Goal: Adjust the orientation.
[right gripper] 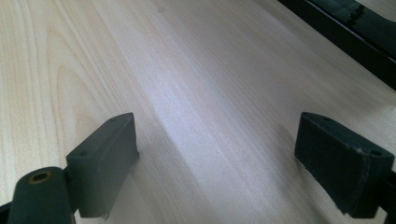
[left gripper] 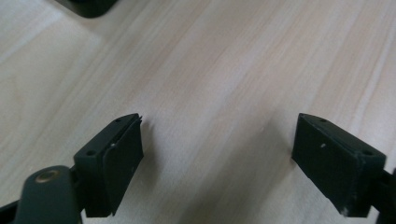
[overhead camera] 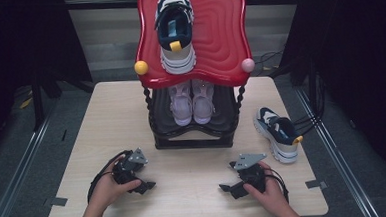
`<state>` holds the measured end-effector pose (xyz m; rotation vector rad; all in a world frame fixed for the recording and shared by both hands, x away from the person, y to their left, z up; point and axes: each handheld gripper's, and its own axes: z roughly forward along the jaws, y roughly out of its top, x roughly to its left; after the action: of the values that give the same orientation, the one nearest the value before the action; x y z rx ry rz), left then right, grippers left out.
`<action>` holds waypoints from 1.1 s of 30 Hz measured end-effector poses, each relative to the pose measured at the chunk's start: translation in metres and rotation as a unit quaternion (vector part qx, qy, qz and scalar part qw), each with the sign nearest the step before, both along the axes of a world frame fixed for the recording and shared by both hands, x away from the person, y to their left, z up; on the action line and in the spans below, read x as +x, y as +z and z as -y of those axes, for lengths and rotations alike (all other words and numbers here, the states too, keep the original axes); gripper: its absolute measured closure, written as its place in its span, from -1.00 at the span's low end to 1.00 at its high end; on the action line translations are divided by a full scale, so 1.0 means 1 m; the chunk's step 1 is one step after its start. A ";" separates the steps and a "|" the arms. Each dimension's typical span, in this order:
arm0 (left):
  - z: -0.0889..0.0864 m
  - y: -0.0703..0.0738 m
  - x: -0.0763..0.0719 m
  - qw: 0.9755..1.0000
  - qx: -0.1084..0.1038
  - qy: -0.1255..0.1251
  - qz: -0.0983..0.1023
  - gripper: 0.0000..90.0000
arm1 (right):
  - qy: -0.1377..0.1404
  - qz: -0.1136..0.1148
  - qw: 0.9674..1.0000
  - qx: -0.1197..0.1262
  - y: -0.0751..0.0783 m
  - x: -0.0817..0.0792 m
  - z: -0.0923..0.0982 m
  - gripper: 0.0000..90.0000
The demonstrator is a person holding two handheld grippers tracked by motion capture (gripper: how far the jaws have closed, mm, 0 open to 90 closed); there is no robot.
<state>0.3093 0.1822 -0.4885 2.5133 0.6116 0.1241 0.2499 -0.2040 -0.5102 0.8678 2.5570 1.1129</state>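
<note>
High view shows the left gripper (overhead camera: 144, 185) and right gripper (overhead camera: 228, 188) low near the table's (overhead camera: 106, 118) front edge, the nearest shoe (overhead camera: 277, 133) lying by its right edge, while left gripper view and right gripper view show each gripper's jaws spread wide over bare wood.

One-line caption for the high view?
Both grippers, left and right, rest open on the table; one sneaker lies beside the shoe rack.

A pale wood-grain counter (overhead camera: 111, 113) is carrying a black rack (overhead camera: 192, 138) with a glossy red ribbed top (overhead camera: 222, 32); navy-and-white sneakers (overhead camera: 277, 133) are showing yellow tabs.
</note>
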 end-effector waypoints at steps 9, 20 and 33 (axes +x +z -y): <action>-0.002 -0.012 -0.010 0.998 -0.055 0.029 0.033 -0.85 | 0.013 -0.002 1.000 -0.003 0.001 -0.001 0.003 -0.72; -0.006 -0.021 -0.014 0.994 -0.092 0.027 0.057 -1.00 | 0.022 -0.035 0.998 -0.043 0.017 0.000 0.017 -0.63; -0.006 -0.021 -0.015 0.994 -0.093 0.027 0.057 -1.00 | 0.033 -0.065 0.988 -0.140 0.066 0.017 0.054 -0.54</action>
<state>0.2948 0.1882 -0.5096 2.2948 0.6163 0.2181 0.2669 -0.2581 -0.4444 0.8138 2.7762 0.7072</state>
